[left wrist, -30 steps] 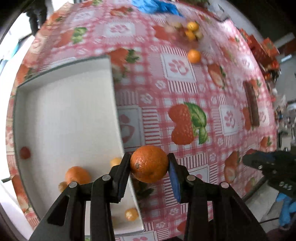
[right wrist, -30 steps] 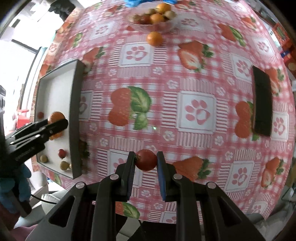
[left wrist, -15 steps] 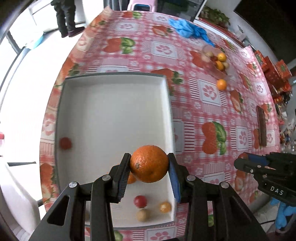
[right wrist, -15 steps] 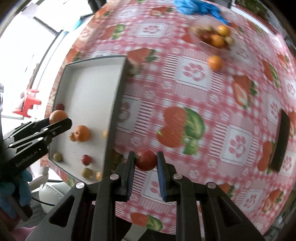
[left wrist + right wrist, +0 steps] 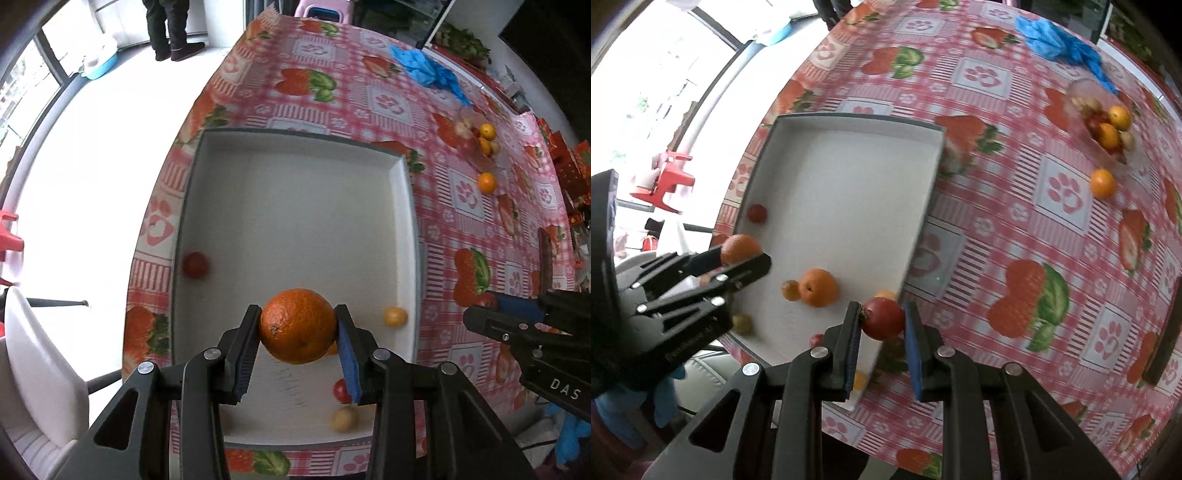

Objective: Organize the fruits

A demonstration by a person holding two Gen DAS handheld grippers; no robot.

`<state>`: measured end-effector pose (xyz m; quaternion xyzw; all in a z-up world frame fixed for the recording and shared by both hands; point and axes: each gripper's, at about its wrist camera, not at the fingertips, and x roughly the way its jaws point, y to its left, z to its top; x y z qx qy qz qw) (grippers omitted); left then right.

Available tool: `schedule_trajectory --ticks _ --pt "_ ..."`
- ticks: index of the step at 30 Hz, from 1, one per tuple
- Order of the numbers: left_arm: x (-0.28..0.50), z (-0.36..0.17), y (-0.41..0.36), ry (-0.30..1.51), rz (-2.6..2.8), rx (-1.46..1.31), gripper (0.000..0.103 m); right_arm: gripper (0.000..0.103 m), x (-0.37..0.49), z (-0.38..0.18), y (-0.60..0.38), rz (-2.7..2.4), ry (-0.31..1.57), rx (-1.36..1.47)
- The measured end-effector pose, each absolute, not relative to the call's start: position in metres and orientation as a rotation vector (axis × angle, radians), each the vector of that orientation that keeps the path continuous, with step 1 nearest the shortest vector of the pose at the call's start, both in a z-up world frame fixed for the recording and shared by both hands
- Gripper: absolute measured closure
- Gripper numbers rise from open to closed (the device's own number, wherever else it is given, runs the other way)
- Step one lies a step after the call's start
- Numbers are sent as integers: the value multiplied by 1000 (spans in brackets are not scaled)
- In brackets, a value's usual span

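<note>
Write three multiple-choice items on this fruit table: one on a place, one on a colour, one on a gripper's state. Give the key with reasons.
1. Where is the lone orange on the tablecloth?
A. inside the white tray
B. beside the clear bowl
C. on the blue cloth

2. What colour is the fruit in the right gripper?
A. red
B. green
C. yellow

3. What is the left gripper doing?
A. hanging open
B. shut on nothing
C. clamped on an orange

Key: B, it lies just outside the clear bowl; A, the red fruit sits between the pads; C, both pads press the held orange above the white tray.
</note>
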<state>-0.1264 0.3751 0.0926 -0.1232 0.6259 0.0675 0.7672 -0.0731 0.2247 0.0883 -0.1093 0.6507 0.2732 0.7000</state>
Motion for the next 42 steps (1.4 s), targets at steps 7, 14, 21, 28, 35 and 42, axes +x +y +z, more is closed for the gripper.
schedule_trajectory --ticks 7,14,21,28,35,42 --pt "-127 77 382 1402 163 -272 62 75 -74 73 255 659 1500 -269" --pt "-126 71 378 1418 176 -236 58 51 -74 66 258 645 1517 -283" --pt "-127 73 387 1407 215 -253 23 39 -68 69 250 606 1514 -284" --pt "-126 72 387 1427 300 -154 1 17 -64 77 246 559 1473 -319" --pt "-126 72 383 1436 337 -84 1 1 -68 83 249 544 1418 -389" --pt "-130 75 381 1423 329 -74 1 1 -69 85 246 535 1415 -387"
